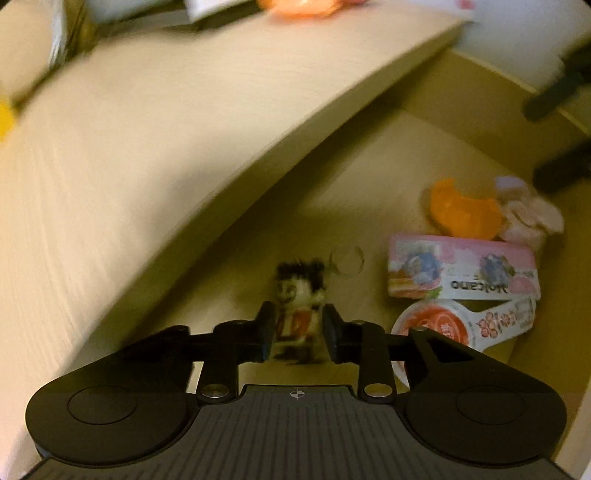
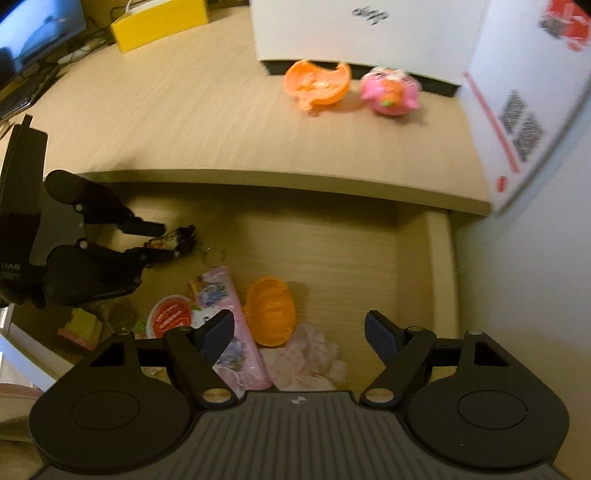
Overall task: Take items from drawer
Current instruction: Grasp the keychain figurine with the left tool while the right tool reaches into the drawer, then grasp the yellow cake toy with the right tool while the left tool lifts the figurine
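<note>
So the pale wood-grain desk top [image 2: 207,122] takes up most of the view, with the open light-wood drawer [image 2: 332,236] sitting under its front edge. On the desk, up against a big white box [image 2: 362,29], there's an orange plastic shell half [image 2: 317,85] and a round pink toy [image 2: 391,92] just beside it. A yellow box [image 2: 159,22] sits further back on the desk.

Inside the drawer: a long pink printed packet [image 1: 461,269], a round red-and-white lidded cup [image 1: 436,325] touching it, another orange ribbed shell half [image 2: 271,310] and a crumpled pale pink wrapper [image 2: 306,362] right next to that.

My left claw [image 1: 299,328] is down in the drawer with its fingers closed in on a small dark-haired figurine keychain [image 1: 299,291], one pad on each side of its body. It's blurry, so I can't tell whether it's lifted off the drawer floor. The little metal key ring [image 1: 347,260] hangs off near its head.

My right claw [image 2: 299,332] is spread wide with nothing in it, hovering over the wrapper and the orange shell.
</note>
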Available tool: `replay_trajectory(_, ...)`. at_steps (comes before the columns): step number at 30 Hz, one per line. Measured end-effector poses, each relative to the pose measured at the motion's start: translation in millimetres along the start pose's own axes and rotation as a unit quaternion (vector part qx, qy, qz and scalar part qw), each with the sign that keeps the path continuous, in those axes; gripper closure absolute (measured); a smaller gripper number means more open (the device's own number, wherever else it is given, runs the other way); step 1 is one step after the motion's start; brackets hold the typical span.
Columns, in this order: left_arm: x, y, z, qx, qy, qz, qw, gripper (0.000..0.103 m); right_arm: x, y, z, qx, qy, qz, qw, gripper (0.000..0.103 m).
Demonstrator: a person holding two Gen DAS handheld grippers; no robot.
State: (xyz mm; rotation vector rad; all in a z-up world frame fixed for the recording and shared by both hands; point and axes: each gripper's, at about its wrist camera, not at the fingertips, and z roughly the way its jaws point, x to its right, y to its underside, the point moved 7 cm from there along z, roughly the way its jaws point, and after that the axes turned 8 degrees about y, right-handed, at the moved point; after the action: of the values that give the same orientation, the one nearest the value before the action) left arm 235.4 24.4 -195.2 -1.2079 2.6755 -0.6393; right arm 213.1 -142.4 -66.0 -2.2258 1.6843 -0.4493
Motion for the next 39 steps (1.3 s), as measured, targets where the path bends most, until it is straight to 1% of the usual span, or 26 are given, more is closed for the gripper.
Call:
replay_trajectory(1,-5,2,2,-0.001,0.005,-0.026,0.9997,0.063,-2,-2,6,-0.005,-0.003,-0.002,1.000,0.025)
replay_trajectory(3,-9,2,3,0.004,0.010,-0.056,0.9984,0.068,-6,-6,15,-0.017,-0.002,-0.003,1.000,0.025)
replay_trajectory(4,-9,1,1,0.010,0.014,-0.064,0.9978,0.068,-7,-8,18,-0.020,-0.003,-0.003,1.000,0.025)
replay_trajectory(6,-5,1,-2,0.014,0.028,-0.070,0.9970,0.071,-8,-9,22,-0.026,-0.008,-0.002,1.000,0.025)
replay_trajectory(9,0,6,-5,-0.023,0.055,-0.101,0.9931,0.072,-12,-10,26,-0.040,-0.025,-0.006,0.999,0.025)
replay_trajectory(11,-1,12,-18,-0.027,0.055,-0.114,0.9916,0.072,-23,-10,26,-0.049,-0.056,-0.018,0.997,0.025)
replay_trajectory(13,0,15,-37,-0.021,0.043,-0.124,0.9912,0.072,-41,-9,24,-0.059,-0.096,-0.040,0.993,0.026)
replay_trajectory(15,3,18,-57,-0.007,0.033,-0.141,0.9894,0.072,-61,-9,24,-0.078,-0.138,-0.067,0.985,0.033)
replay_trajectory(16,-1,16,-65,0.002,0.029,-0.153,0.9877,0.072,-70,-8,25,-0.089,-0.154,-0.081,0.981,0.036)
replay_trajectory(17,-4,20,-76,0.013,0.025,-0.170,0.9850,0.072,-79,-8,28,-0.101,-0.167,-0.096,0.976,0.041)
replay_trajectory(18,-6,9,-82,0.022,0.020,-0.184,0.9825,0.072,-89,-6,32,-0.119,-0.177,-0.114,0.970,0.043)
replay_trajectory(19,-7,7,-88,0.031,0.015,-0.199,0.9794,0.072,-97,-4,39,-0.135,-0.178,-0.127,0.966,0.043)
replay_trajectory(20,-20,10,-96,0.041,0.011,-0.216,0.9754,0.072,-103,-2,45,-0.150,-0.173,-0.141,0.963,0.043)
replay_trajectory(23,-30,19,-110,0.069,0.000,-0.259,0.9635,0.072,-107,0,64,-0.178,-0.136,-0.169,0.960,0.043)
replay_trajectory(25,-38,25,-116,0.082,-0.001,-0.281,0.9561,0.072,-110,-4,65,-0.176,-0.135,-0.183,0.958,0.041)
replay_trajectory(27,-42,35,-121,0.089,-0.005,-0.301,0.9494,0.072,-110,-13,69,-0.161,-0.100,-0.191,0.963,0.046)
replay_trajectory(28,-41,40,-124,0.089,-0.007,-0.309,0.9468,0.072,-109,-17,71,-0.151,-0.073,-0.199,0.966,0.046)
replay_trajectory(29,-41,44,-129,0.090,-0.009,-0.314,0.9450,0.072,-108,-20,72,-0.145,-0.058,-0.203,0.967,0.045)
replay_trajectory(30,-42,48,-136,0.091,-0.010,-0.318,0.9435,0.072,-108,-22,71,-0.148,-0.067,-0.199,0.966,0.045)
replay_trajectory(31,-40,52,-135,0.093,-0.010,-0.322,0.9422,0.072,-108,-20,65,-0.156,-0.092,-0.191,0.965,0.045)
replay_trajectory(32,-39,55,-135,0.098,-0.014,-0.332,0.9381,0.072,-110,-17,61,-0.170,-0.120,-0.183,0.961,0.045)
replay_trajectory(33,-36,57,-133,0.100,-0.013,-0.336,0.9364,0.072,-113,-12,57,-0.184,-0.144,-0.181,0.955,0.044)
replay_trajectory(34,-35,60,-135,0.103,-0.011,-0.340,0.9347,0.072,-114,-8,58,-0.192,-0.149,-0.186,0.952,0.043)
replay_trajectory(36,-33,62,-136,0.107,-0.011,-0.344,0.9327,0.072,-117,1,64,-0.206,-0.131,-0.201,0.949,0.039)
replay_trajectory(39,-33,64,-141,0.111,-0.018,-0.346,0.9314,0.072,-123,13,78,-0.217,-0.087,-0.229,0.945,0.038)
